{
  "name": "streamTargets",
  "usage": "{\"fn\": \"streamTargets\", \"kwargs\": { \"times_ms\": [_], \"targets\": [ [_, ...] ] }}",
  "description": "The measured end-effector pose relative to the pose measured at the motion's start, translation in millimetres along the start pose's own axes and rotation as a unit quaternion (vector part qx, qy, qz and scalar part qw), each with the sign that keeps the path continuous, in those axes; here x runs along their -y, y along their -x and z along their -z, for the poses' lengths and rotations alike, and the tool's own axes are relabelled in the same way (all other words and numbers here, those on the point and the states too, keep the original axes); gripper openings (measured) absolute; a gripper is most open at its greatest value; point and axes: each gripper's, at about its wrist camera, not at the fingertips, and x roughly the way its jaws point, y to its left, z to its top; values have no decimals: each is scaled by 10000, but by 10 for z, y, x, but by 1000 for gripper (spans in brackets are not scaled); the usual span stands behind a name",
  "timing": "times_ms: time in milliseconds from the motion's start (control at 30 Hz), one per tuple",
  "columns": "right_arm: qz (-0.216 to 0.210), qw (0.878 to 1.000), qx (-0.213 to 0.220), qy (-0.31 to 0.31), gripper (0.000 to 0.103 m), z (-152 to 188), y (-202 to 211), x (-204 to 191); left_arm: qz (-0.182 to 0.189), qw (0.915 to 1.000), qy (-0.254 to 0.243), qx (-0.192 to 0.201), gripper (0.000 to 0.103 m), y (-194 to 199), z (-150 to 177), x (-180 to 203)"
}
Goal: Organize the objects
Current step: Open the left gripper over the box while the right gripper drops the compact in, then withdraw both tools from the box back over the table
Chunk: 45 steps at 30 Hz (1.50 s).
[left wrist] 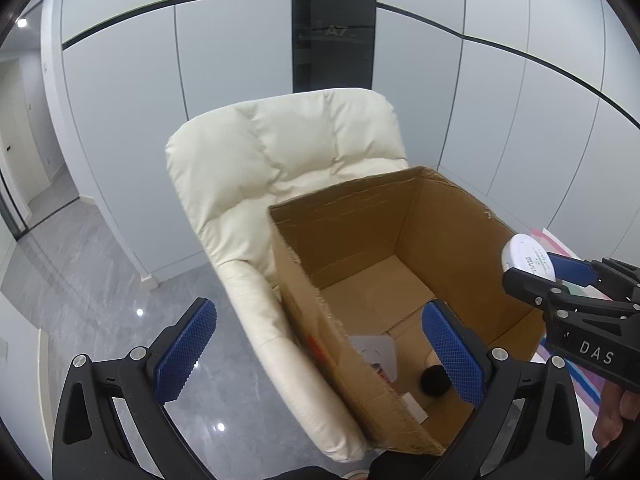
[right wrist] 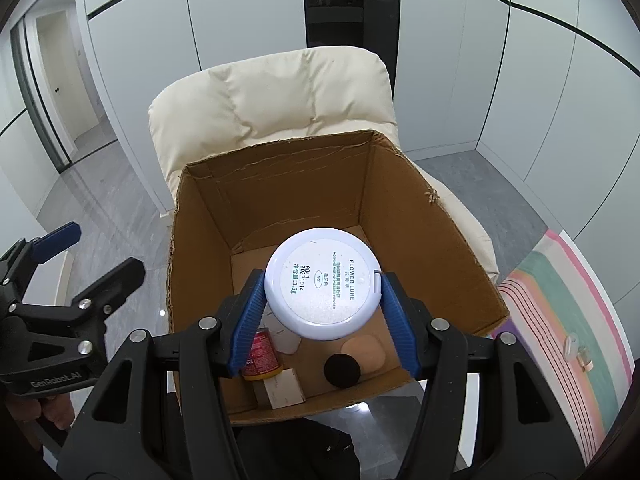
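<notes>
Over the box: right gripper (right wrist: 323, 300) pinches a round white powder compact (right wrist: 323, 283) by its rim between both blue pads — label side facing the camera.
Left gripper (left wrist: 320, 356): jaws spread wide, nothing between them.
Cardboard box (right wrist: 200, 216): sits on a cream armchair (right wrist: 272, 96), open-topped.
Box floor: red can (right wrist: 261, 354), peach sponge (right wrist: 366, 352), black puff (right wrist: 342, 368), small white carton (right wrist: 285, 390) — all below the compact.

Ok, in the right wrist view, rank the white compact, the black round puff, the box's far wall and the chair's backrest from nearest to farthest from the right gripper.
1. White compact: clamped between the right gripper pads.
2. Black round puff: below, on the box floor, near side.
3. Box's far wall: beyond the compact.
4. Chair's backrest: behind the box.
</notes>
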Motion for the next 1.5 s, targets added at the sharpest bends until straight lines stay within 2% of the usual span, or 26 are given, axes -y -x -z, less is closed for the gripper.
{"fn": "streamTargets", "kwargs": {
  "times_ms": [33, 100, 133, 167, 433, 533, 1200, 1500],
  "targets": [
    [10, 10000, 27, -22, 60, -2, 3, 2, -18, 10000, 27, -3, 103, 5, -1, -26],
    [22, 9999, 89, -49, 68, -14, 18, 14, -31, 10000, 78, 0, 103, 6, -5, -63],
    [16, 9999, 139, -78, 77, -14, 32, 27, -38, 9999, 98, 1, 103, 5, -10, -71],
    [19, 9998, 164, -101, 81, -17, 40, 37, -42, 9999, 110, 0, 103, 3, -15, -74],
    [94, 9997, 118, -205, 84, 22, 44, 157, -1, 9999, 100, -24, 103, -36, -44, 39],
    [162, 9995, 119, -229, 89, 59, 72, 242, 39, 10000, 59, -35, 103, -63, -61, 131],
    [753, 9939, 65, -799, 89, 357, 335, 1101, 486, 9977, -445, -129, 103, -198, -116, 1033],
    [1028, 9884, 83, -1119, 89, 575, 541, 1537, 845, 9940, -682, -136, 103, -201, -110, 1518]
  ]
}}
